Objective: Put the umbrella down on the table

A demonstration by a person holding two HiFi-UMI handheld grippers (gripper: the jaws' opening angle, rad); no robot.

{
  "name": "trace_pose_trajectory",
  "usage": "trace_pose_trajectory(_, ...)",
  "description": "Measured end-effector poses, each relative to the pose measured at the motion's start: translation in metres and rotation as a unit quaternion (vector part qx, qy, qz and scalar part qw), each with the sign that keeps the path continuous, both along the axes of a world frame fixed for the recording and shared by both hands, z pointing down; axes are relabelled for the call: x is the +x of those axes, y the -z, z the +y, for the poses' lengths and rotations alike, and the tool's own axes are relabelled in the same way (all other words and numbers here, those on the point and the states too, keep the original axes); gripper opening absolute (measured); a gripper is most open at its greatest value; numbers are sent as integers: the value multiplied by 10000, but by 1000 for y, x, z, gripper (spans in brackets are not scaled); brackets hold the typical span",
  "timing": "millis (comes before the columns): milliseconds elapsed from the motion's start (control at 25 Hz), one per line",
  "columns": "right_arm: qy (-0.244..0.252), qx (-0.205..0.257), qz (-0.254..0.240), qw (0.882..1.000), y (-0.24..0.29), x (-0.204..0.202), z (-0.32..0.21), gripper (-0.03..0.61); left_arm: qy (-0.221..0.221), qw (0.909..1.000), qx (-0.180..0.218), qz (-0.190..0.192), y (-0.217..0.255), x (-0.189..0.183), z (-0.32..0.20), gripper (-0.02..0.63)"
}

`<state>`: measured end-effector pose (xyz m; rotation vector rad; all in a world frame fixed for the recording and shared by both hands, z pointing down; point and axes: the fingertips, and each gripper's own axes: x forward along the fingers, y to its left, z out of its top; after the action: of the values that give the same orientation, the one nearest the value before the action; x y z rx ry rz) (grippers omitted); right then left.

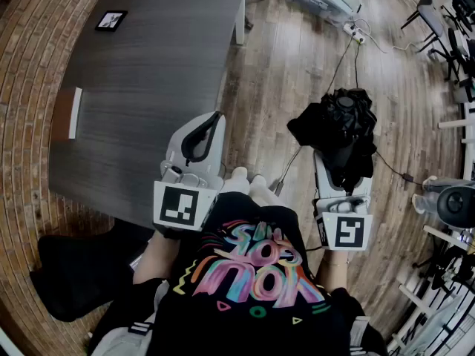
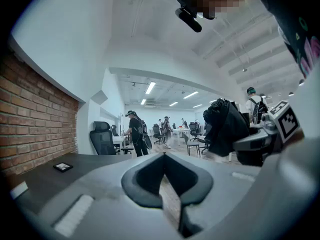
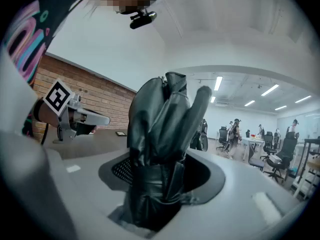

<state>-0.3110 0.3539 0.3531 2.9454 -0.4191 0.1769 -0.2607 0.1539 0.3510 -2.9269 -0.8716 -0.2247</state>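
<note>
My right gripper (image 1: 343, 165) is shut on a folded black umbrella (image 1: 338, 124), held out over the wooden floor to the right of the table. In the right gripper view the umbrella (image 3: 162, 144) stands up between the jaws and fills the middle. The dark grey table (image 1: 141, 65) lies at the upper left. My left gripper (image 1: 215, 119) hovers over the table's near right edge, its jaws closed tip to tip with nothing in them. The left gripper view shows those jaws (image 2: 163, 156) meeting, with the umbrella (image 2: 225, 126) and the right gripper (image 2: 260, 140) off to the right.
A small black-and-white card (image 1: 111, 21) lies on the table's far part, and a white and brown slab (image 1: 73, 113) at its left edge. Cables and a power strip (image 1: 356, 32) cross the floor. A black chair (image 1: 74, 273) stands at lower left. People (image 2: 136, 134) stand far off.
</note>
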Motion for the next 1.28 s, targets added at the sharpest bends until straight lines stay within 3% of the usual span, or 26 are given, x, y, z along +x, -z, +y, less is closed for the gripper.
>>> trace_pose_trajectory(160,300,-297,194,9989,-3,8,3,244,184,9997,74,143,1,5,5,0)
trace_pose_trajectory(760,198,116,148,9996,-22,25,18,245,205,9995,232,110,-8,21,7,0)
trace_pose_trajectory(1080,51,265,-35,9996,-35,71,33,245,268,9991,322,16,-14,72,12,0)
trace_pose_trajectory(1280,46,165,-223,9996,-44,117,22,245,145,9999,91,11,-21,123,17,0)
